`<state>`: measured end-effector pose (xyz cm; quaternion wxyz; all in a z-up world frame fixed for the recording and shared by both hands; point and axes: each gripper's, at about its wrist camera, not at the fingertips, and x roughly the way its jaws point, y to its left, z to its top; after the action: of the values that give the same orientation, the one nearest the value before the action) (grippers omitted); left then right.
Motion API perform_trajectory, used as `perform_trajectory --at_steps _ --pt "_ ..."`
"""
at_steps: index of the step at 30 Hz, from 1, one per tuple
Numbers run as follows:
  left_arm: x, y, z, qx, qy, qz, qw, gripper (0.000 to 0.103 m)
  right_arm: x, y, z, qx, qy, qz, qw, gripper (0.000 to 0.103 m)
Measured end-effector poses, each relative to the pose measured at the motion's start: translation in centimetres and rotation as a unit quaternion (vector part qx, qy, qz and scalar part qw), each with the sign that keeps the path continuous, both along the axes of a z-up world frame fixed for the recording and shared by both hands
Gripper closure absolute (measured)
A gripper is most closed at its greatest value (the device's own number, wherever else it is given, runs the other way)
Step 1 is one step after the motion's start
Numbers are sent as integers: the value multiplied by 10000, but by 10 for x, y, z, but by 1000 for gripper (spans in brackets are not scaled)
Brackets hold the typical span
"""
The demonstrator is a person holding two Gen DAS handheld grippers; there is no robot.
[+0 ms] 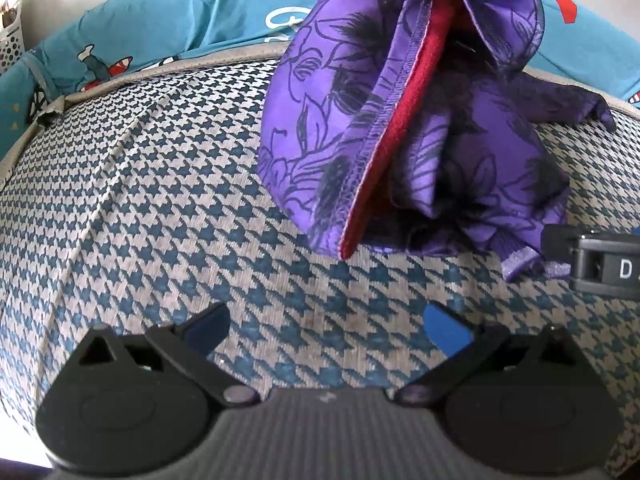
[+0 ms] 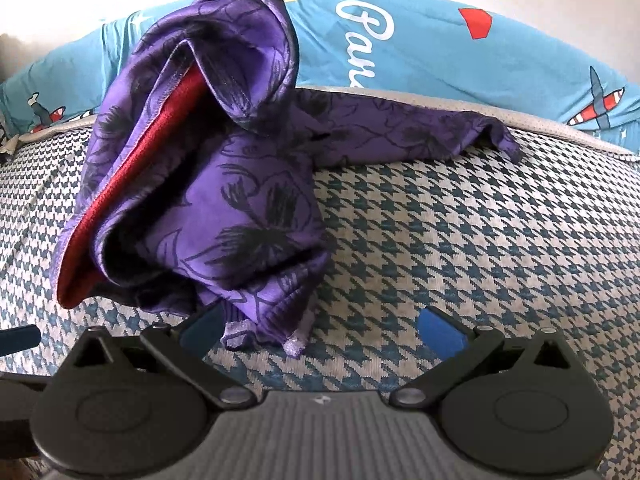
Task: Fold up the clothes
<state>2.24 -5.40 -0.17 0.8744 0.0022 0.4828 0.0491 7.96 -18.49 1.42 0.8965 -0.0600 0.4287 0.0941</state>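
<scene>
The left hand-held gripper [image 1: 326, 330] and the right hand-held gripper [image 2: 322, 330] both hung open and empty over the houndstooth mattress [image 2: 480, 240]. Just beyond the right one's fingers, a crumpled purple garment [image 2: 224, 200] with red lining lay heaped before a blue pillow [image 2: 420, 40].

Can't see inside the purple garment [image 1: 460, 152]: folds go black btwn the layers, and its top is cut off by the frame edge in my left wrist view. Right gripper is clipped at that view's right edge, only part of its body showing. White script on the teal bedding [image 2: 440, 52] is cut off by the mattress edge, unreadable. Basket [image 1: 10, 40] far left is too small to make out.
</scene>
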Motion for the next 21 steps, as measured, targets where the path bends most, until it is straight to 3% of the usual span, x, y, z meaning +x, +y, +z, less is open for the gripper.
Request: perform_trajectory --at_steps 21 --pt "1 0 0 -7 24 42 10000 0 1 1 0 -2 64 46 10000 0"
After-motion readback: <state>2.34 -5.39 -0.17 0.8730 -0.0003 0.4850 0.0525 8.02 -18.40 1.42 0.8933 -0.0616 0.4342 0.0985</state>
